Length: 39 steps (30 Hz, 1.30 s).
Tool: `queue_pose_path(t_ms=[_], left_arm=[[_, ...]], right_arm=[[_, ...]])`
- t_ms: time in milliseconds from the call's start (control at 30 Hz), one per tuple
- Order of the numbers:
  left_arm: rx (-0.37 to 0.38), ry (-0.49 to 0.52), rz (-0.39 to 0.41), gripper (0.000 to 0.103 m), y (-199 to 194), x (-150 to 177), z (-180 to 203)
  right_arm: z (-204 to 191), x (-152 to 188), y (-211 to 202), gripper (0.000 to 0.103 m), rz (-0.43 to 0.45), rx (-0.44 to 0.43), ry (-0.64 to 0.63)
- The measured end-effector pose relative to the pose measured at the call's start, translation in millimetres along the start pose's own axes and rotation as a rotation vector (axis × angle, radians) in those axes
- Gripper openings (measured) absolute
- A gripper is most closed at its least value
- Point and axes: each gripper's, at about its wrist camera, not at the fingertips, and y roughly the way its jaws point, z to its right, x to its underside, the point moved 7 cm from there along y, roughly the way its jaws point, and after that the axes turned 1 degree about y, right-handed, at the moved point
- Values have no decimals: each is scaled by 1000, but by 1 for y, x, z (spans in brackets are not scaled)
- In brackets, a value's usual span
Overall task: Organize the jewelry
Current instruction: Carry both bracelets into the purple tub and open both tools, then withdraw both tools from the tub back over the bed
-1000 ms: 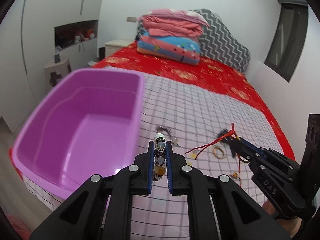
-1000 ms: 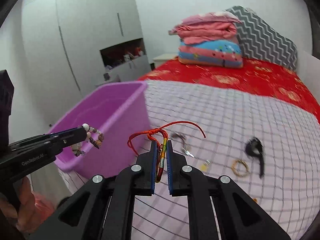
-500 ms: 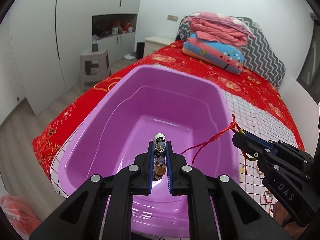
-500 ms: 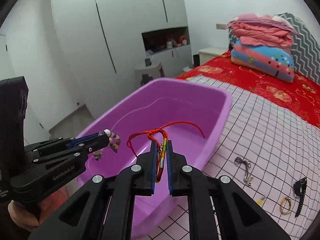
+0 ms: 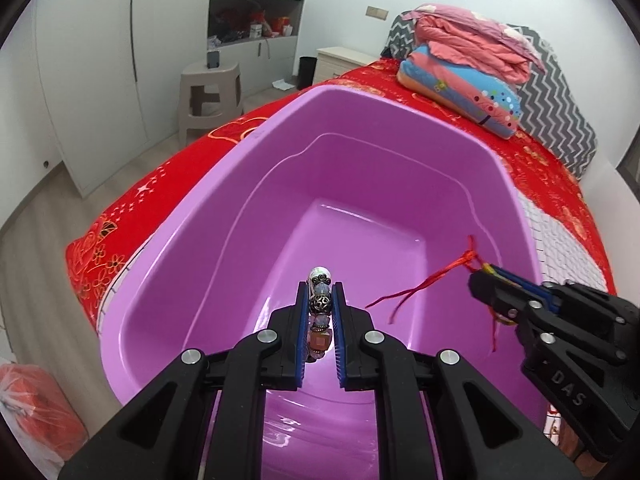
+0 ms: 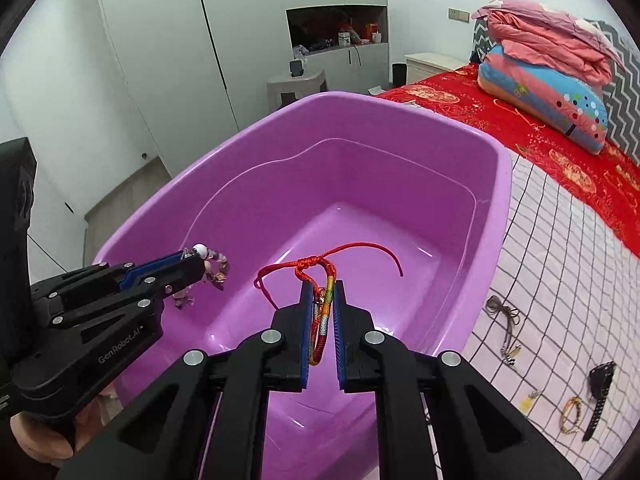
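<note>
A purple plastic tub (image 5: 400, 112) stands on the bed; it also shows in the right wrist view (image 6: 400, 108). My left gripper (image 5: 319, 292) is shut on a beaded bracelet (image 5: 320, 308) and holds it over the tub's inside. It shows in the right wrist view (image 6: 192, 260) with the beads (image 6: 216, 268) hanging from its tip. My right gripper (image 6: 322, 292) is shut on a red and multicoloured cord bracelet (image 6: 324, 304), also above the tub. It shows in the left wrist view (image 5: 484, 276) with red strands (image 5: 424, 284) dangling.
On the checked sheet right of the tub lie a grey cord necklace (image 6: 504, 316), a black watch (image 6: 600, 384), a gold bracelet (image 6: 570, 414) and a small yellow charm (image 6: 528, 400). Folded bedding (image 6: 548, 76) is stacked at the bed's head. A stool (image 5: 210, 88) stands on the floor.
Both grippers have swung left from the sheet with their bracelets and now hang over the tub's inside. Both have stayed shut on their loads.
</note>
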Motion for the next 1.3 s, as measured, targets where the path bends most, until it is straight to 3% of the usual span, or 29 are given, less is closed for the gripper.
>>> queue_pose_path(t_ms=[33,67,100,133,167,200,633,1000,1100,1300], left_arm=[[-17,-1,1,14,-1,0,-1],[-29,-3,6,25,-3,0,-2],[-42,-5,17,44,-6,0,-3],[-47,-7,28,55,-9,-1,-5],[-59,-13,48,75,-14,-3,-7],[-73,-18,66,83,-18,-4,-9],[-110,-32,49,84,-30,1,-14],[-128,10,56,90,-50,13,7],[-123,20,59,90,-55,16,16],[-114,25,60,93,-64,23,32]], right_arm=[[1,0,0,14,-1,4,-2],[1,1,0,21,-1,12,-5],[3,2,-1,26,4,20,-9],[4,2,-2,29,11,28,-12],[5,2,-4,34,17,37,-14],[6,2,-5,41,21,41,-13],[13,7,-24,42,49,36,18],[24,24,-50,45,77,34,57],[29,28,-60,52,90,38,70],[41,41,-84,56,118,62,76]])
